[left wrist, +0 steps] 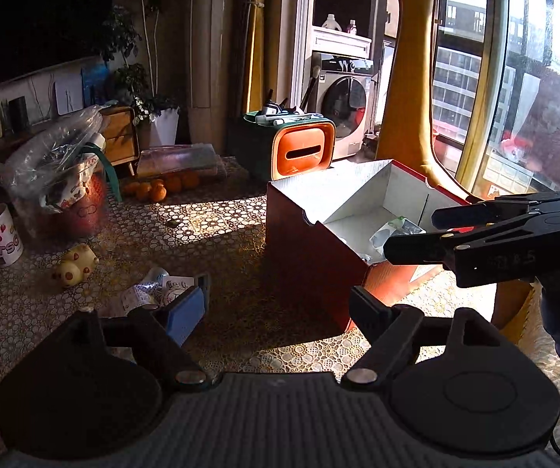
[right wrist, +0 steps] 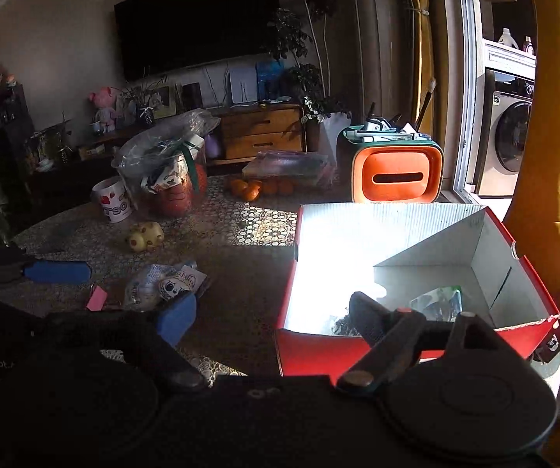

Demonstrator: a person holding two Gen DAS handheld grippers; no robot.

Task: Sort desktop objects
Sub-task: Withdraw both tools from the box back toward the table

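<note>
Both grippers spread, nothing between pads: left gripper [left wrist: 280, 308] near box [left wrist: 311, 257], right gripper [right wrist: 276, 312] over its near rim. Wrappers [right wrist: 163, 286] left on bench [right wrist: 241, 273].

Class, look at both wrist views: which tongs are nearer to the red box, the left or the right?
Right. The right tongs hang open over the red box rim, one finger inside. The left tongs are open beside the box, nearer the table litter.

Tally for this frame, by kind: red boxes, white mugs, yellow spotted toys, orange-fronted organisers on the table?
red box: 1
white mug: 1
yellow spotted toy: 1
orange-fronted organiser: 1
Total: 4
</note>
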